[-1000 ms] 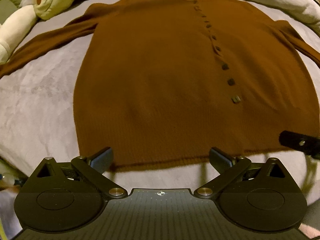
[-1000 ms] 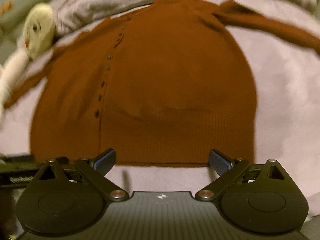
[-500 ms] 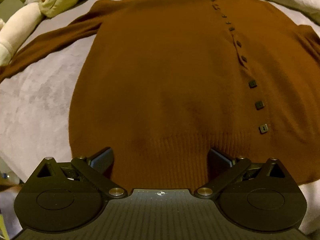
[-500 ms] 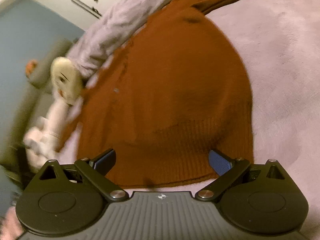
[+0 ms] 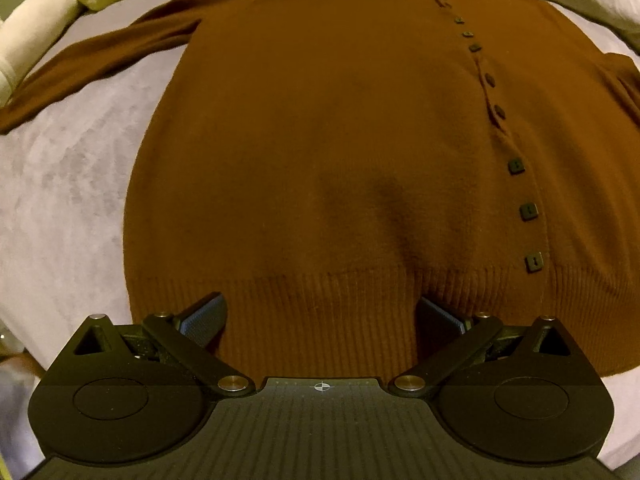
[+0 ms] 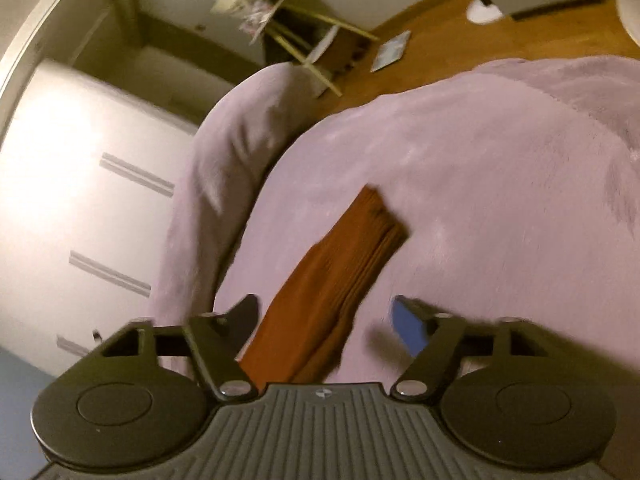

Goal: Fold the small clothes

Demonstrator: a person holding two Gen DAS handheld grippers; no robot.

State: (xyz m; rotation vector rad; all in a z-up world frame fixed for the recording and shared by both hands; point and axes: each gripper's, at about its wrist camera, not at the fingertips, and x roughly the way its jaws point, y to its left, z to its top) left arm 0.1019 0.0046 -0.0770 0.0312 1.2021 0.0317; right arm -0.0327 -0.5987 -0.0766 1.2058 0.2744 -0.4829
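Note:
A brown button-front cardigan (image 5: 320, 140) lies flat on a lilac blanket (image 5: 68, 208), its dark buttons (image 5: 529, 211) running down the right of centre. My left gripper (image 5: 320, 316) is open, pointing steeply down over the ribbed hem (image 5: 320, 304), with one finger on each side of a stretch of hem. In the right wrist view the cardigan's sleeve (image 6: 328, 280) lies on the blanket (image 6: 480, 200), its cuff (image 6: 380, 216) at the far end. My right gripper (image 6: 326, 316) straddles the sleeve. Its jaws are closing, and the pads do not press on the cloth.
A cream plush toy (image 5: 60, 4) lies at the blanket's far left corner. Past the bed edge in the right wrist view are a white wardrobe (image 6: 80, 184), a wooden floor (image 6: 460, 36) and a light wooden stool (image 6: 316, 40).
My left gripper has moved forward until it is over the hem. My right gripper has swung away from the cardigan's body, rolled, and come over the sleeve with narrower jaws.

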